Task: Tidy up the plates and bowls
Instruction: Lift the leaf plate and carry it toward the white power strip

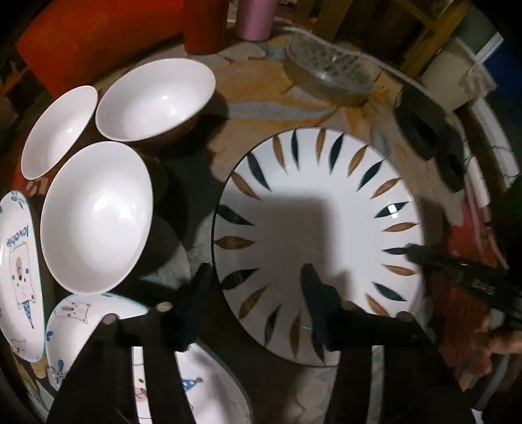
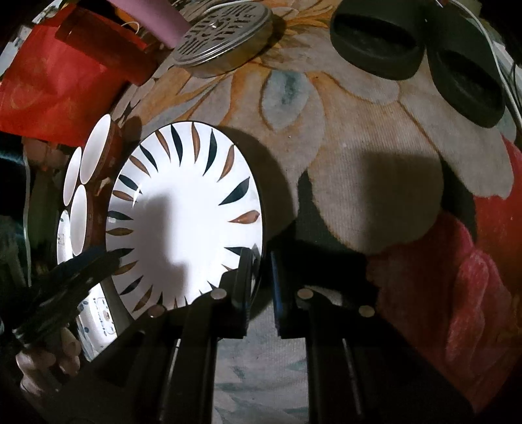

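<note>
A large white plate with dark and brown leaf marks (image 1: 326,234) lies on the flowered cloth; it also shows in the right wrist view (image 2: 189,212). My left gripper (image 1: 257,293) is open, its fingers straddling the plate's near left rim. My right gripper (image 2: 261,280) is closed on the plate's right rim, one finger inside and one outside; it shows at the right in the left wrist view (image 1: 414,252). Three white bowls (image 1: 98,215) (image 1: 156,98) (image 1: 58,130) sit to the left. Cartoon-printed plates (image 1: 19,270) (image 1: 202,388) lie at the lower left.
A glass lidded dish (image 1: 329,75) stands behind the plate, a metal-grille tin in the right wrist view (image 2: 225,36). Two black round holders (image 2: 375,36) (image 2: 466,81) sit at the far right. A red cup (image 1: 202,26), pink cup (image 1: 254,19) and red bag (image 2: 52,84) stand behind.
</note>
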`<state>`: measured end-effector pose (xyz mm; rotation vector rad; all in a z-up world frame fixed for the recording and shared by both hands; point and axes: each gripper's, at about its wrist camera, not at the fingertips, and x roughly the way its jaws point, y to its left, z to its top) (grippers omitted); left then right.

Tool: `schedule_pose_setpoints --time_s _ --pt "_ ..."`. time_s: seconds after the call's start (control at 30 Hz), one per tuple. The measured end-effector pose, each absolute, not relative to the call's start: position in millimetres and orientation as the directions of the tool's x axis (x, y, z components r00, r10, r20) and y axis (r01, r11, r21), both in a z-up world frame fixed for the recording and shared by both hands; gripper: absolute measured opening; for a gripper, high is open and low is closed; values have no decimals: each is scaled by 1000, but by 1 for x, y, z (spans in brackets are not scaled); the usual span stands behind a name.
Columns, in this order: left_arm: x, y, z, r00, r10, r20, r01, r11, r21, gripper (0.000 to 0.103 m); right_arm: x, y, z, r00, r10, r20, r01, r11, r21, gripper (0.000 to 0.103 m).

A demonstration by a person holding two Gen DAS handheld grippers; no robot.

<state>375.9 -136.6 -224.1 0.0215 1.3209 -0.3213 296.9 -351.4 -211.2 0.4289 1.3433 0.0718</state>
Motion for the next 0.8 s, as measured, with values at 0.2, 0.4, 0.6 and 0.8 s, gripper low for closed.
schedule_pose_setpoints --time_s 0.2,0.4,0.6,0.8 --pt "383 -130 -244 176 -213 -961 195 964 -179 28 301 -343 -214 221 280 -934 166 933 319 13" --pt "382 -121 -244 167 -271 -948 204 950 -236 20 304 -339 -215 219 263 -940 120 948 293 13" --pt "368 -125 -227 190 -318 -929 283 924 -259 20 297 -350 -199 278 268 -922 115 944 309 11" --pt "358 -150 -203 231 -321 -919 368 903 -223 20 275 -370 -181 312 284 -907 131 932 337 12"
